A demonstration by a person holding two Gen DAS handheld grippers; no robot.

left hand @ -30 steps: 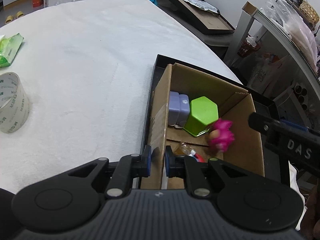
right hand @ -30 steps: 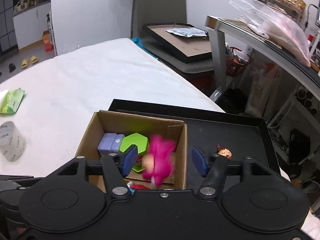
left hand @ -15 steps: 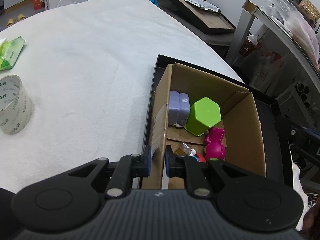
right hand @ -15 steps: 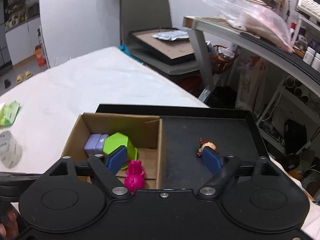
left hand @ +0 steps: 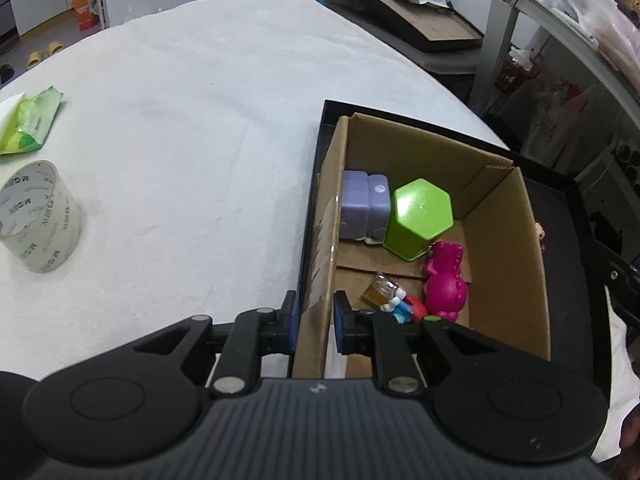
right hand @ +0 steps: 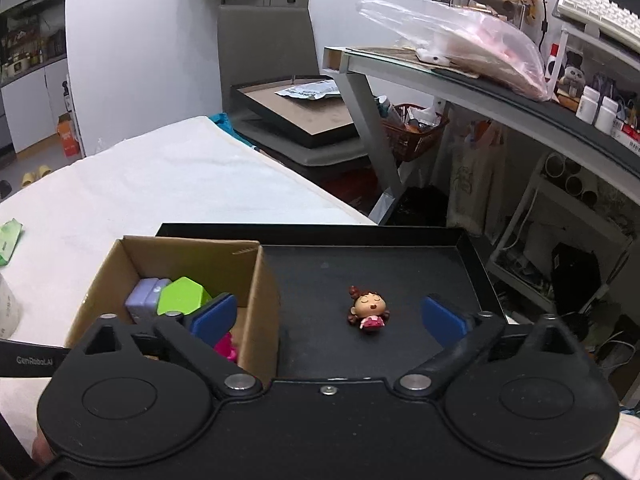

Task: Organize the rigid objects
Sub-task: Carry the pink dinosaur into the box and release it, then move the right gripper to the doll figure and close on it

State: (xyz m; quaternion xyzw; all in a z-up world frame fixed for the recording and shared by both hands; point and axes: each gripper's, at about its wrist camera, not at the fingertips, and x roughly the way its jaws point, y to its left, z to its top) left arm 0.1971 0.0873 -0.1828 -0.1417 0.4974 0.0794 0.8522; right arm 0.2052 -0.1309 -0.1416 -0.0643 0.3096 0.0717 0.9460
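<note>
Left wrist view: the left gripper (left hand: 314, 322) is pinching the cardboard box (left hand: 532, 280) wall, jaws easing slightly.

Right wrist view: the right gripper (right hand: 328, 314) is spreading wide, nothing between, while the doll figurine (right hand: 370, 309) is lying just right of that box. It's probably light, hard, slippery plastic, so grabbing across the big head looks best.

Tape roll (left hand: 38, 216): repeated "M·G·M" print; black bar (right hand: 28, 359) bottom left: "GenRobot.AI"

box (left hand: 500, 216) in tray (right hand: 476, 256) | doll (right hand: 369, 309) beside box | dinosaur (left hand: 444, 280), perhaps, inside
</note>
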